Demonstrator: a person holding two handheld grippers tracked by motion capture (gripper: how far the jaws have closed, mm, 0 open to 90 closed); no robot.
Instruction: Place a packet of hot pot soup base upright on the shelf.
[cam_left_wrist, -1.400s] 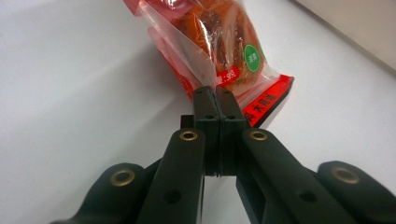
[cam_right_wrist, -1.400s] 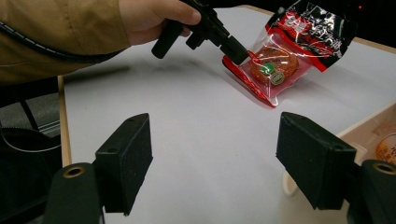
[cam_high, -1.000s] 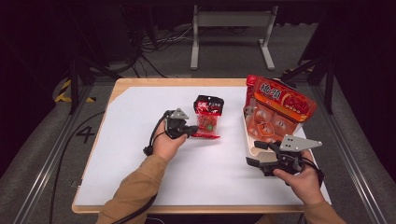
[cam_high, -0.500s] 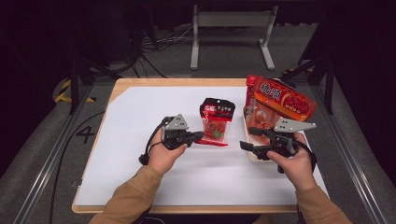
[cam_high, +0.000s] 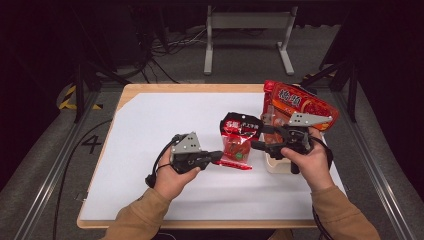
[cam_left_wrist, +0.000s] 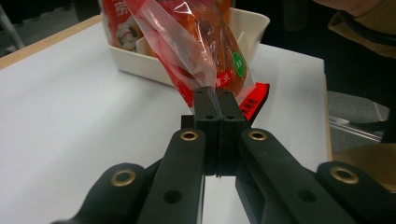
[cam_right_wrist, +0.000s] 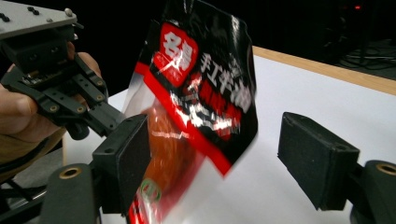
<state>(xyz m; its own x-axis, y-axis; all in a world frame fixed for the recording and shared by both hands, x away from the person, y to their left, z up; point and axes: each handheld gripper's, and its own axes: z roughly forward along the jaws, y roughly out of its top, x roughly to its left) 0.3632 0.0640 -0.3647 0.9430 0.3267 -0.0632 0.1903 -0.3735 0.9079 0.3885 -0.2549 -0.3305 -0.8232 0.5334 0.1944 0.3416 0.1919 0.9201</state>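
A small snack bag, black at the top and clear red below, hangs tilted over the white table. My left gripper is shut on its red bottom seal, the jaws pressed together around the film. My right gripper reaches in from the right, open. Its jaws have just been opening, and the bag stands between the two pads with a wide gap on the right side. The left gripper also appears in the right gripper view, at the left behind the bag.
A white tray stands at the right of the table under the right hand, and a large red snack bag leans in it. The tray sits just behind the held bag. The table's near edge lies close to both forearms.
The left gripper has carried the small bag to the right and nearer, up off the table. The right gripper has moved left, away from the tray's front, until its jaws stand around the bag.
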